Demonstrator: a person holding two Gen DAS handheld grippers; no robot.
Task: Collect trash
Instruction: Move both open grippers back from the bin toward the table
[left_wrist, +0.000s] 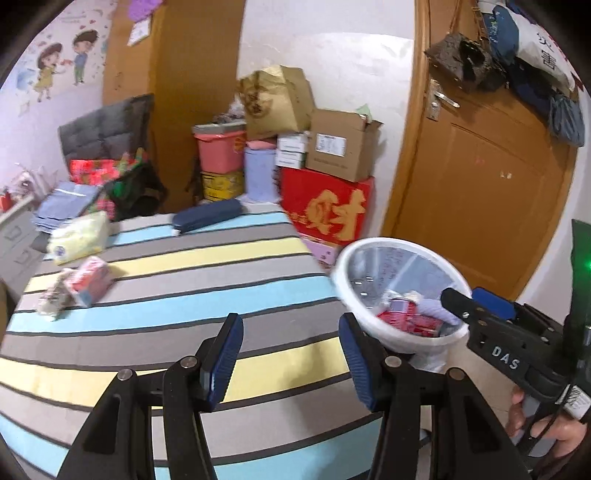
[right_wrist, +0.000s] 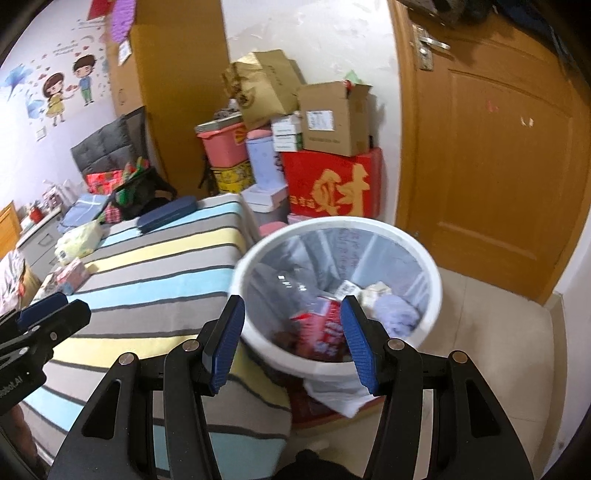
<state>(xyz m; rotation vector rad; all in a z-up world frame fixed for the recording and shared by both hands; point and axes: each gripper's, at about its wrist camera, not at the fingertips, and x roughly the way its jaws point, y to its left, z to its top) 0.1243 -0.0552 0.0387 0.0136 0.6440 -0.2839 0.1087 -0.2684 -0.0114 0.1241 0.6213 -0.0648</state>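
Hovering empty, jaws spread, the left hand-held gripper (left_wrist: 291, 354) faces the striped bed (left_wrist: 192, 295); the right hand-held gripper (right_wrist: 291, 343), also spread, sits above the white bin (right_wrist: 428, 266), already holding scraps. Crumpled wrappers (left_wrist: 74, 288) wait near the bed's left edge, likely next.

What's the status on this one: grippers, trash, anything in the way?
Left gripper and right gripper open, both empty. Bin beside the bed, red wrappers inside. Crumpled trash on the bed. Nothing in the way.
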